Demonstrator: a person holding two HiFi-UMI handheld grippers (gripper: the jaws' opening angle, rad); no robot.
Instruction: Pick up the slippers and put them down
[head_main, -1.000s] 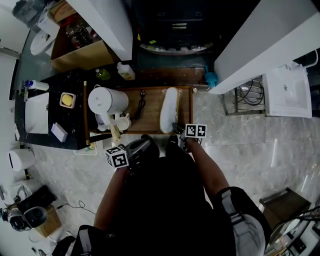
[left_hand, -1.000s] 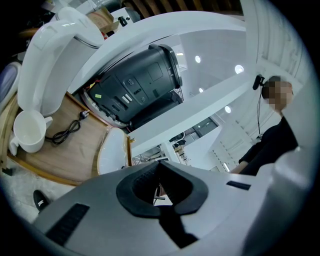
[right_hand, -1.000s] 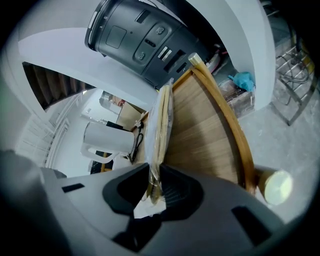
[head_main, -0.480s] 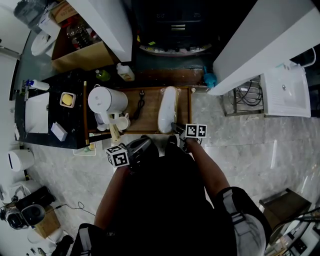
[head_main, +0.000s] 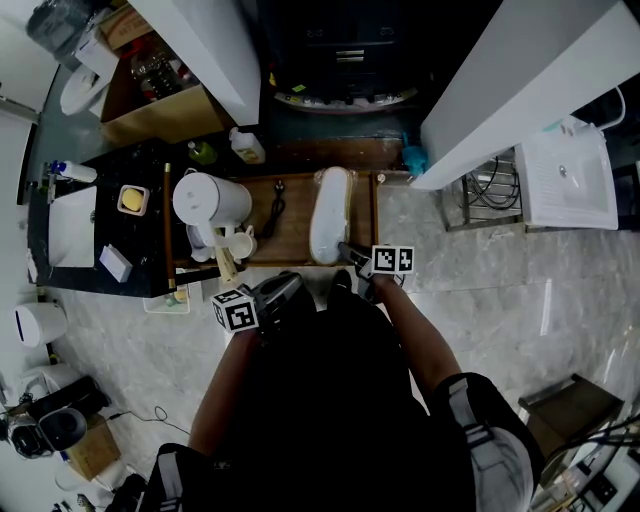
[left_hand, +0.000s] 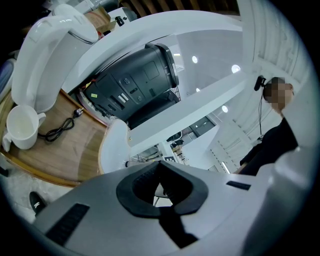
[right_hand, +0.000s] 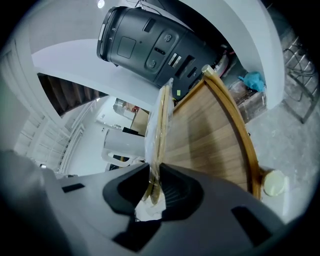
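right gripper clamped on near end of thin flat white tan-soled slipper, edge-up near smooth wooden tray right edge | left gripper closed, empty

right gripper raised, slippers lifted higher

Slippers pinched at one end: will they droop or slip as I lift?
Probably light: the slippers look thin and flat. They stand edge-on nearly straight from the right gripper, so likely little droop. Their seemingly glossy wrap could slide.
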